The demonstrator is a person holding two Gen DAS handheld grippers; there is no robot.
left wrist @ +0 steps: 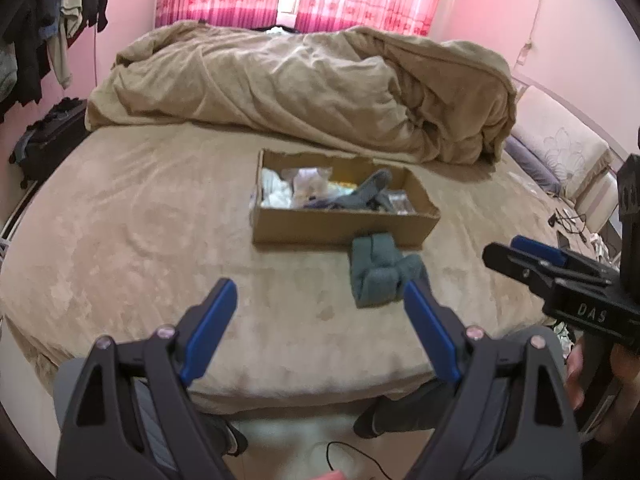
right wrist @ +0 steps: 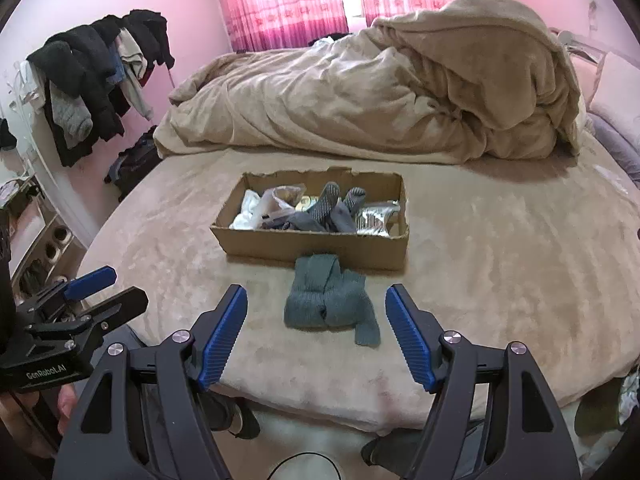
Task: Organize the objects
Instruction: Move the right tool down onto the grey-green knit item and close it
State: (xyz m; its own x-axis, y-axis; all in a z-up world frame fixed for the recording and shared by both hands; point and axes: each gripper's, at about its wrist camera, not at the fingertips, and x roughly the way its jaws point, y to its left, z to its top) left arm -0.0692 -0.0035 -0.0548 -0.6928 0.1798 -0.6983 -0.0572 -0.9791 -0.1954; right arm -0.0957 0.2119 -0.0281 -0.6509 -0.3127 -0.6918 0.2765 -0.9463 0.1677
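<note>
Both grippers, left gripper and right gripper, hover empty, fingers apart, over the bed edge. Folded grey-green sock bundle lies ahead between the right fingers, untouched, just before the cardboard box. Advice: descend squarely, pinch the whole fold, lift into box

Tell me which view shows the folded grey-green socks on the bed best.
The right wrist view: the folded grey-green socks lie whole and centred before the cardboard box. In the left wrist view the socks sit off-centre, a fingertip overlapping their corner.
</note>
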